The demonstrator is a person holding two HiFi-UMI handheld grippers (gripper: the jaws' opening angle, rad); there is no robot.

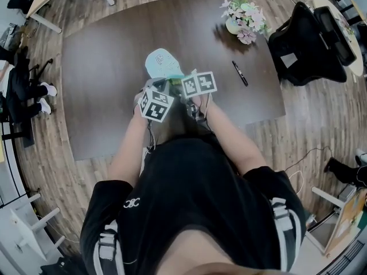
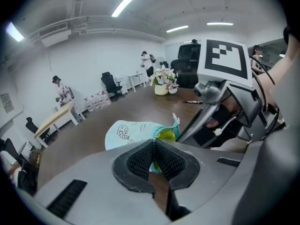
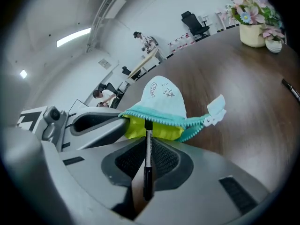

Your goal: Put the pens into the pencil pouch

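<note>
Teal outside and yellow inside, the pencil pouch (image 1: pixel 163 62) lies on the dark brown table (image 1: pixel 103 67), with both hand-held grippers at its near side and its unzipped mouth gaping toward the person. The left hand-held gripper (image 2: pixel 153 146) has its jaws pinched together on the zipper edge at the pouch's near lip. The right hand-held gripper (image 3: pixel 148 142) is clamped narrow on a black-and-white pen (image 3: pixel 147 161). This pen runs lengthwise between the pads, and its far end sits at the pouch's mouth, in front of the yellow lining. A second pen (image 1: pixel 239 73), black, lies loose on the table to the right of the pouch, well apart from it. Farther from the pouch on that same side, a pot of pink and white flowers (image 1: pixel 243 19) stands on the table.
</note>
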